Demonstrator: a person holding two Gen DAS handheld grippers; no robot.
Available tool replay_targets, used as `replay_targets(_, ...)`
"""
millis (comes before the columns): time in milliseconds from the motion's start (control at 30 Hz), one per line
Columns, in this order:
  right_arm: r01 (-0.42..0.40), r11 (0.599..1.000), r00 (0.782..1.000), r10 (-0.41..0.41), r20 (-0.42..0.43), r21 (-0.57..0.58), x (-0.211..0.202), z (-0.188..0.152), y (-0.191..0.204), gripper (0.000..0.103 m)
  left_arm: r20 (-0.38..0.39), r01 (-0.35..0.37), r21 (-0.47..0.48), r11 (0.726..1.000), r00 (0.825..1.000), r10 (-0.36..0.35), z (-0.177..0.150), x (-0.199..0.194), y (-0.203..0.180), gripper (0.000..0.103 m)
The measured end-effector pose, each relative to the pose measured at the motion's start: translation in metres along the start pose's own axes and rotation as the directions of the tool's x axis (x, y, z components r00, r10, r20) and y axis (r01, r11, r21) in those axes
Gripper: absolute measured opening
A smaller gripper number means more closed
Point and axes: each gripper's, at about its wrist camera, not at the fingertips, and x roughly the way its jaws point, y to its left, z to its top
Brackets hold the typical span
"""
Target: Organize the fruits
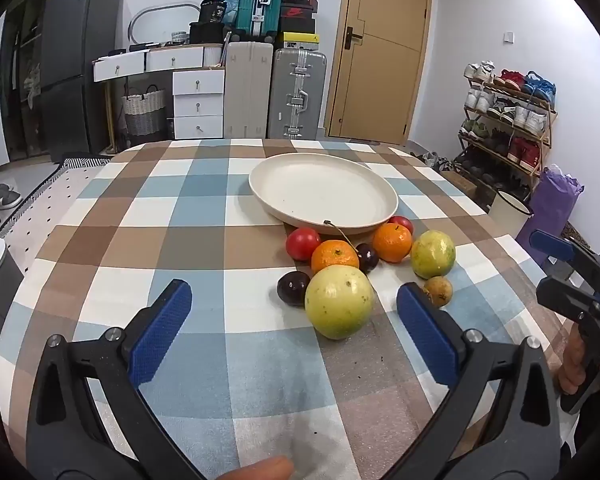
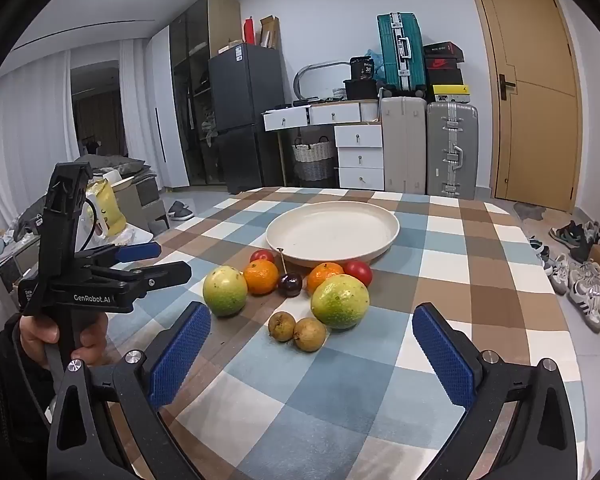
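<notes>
Checked tablecloth [image 1: 204, 240] covers the table; suitcases [image 2: 452, 148], drawers [image 2: 360, 156] and a door [image 2: 540, 100] stand behind. Fruits [image 2: 292, 292] cluster just near of the bare cream plate [image 2: 332, 232]. Left gripper [image 1: 294, 316] and right gripper [image 2: 312, 332] both tilt downward, jaws spread wide, grasping nothing.

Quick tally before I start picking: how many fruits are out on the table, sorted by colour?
Green-yellow fruits: 2
Orange fruits: 2
Red fruits: 2
Dark purple fruits: 2
Small brown fruits: 2
Total: 10, none on the plate yet.
</notes>
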Motion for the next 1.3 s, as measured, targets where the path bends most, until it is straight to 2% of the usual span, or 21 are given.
replay_targets(1300, 0.0, 1.0, 1.0, 0.0, -0.008, 0.002, 0.0026, -0.0005, -0.0019, 0.103, 0.004, -0.007, -0.003, 1.0, 1.0, 0.007, -0.0016, -0.0006, 0.0036, 0.102)
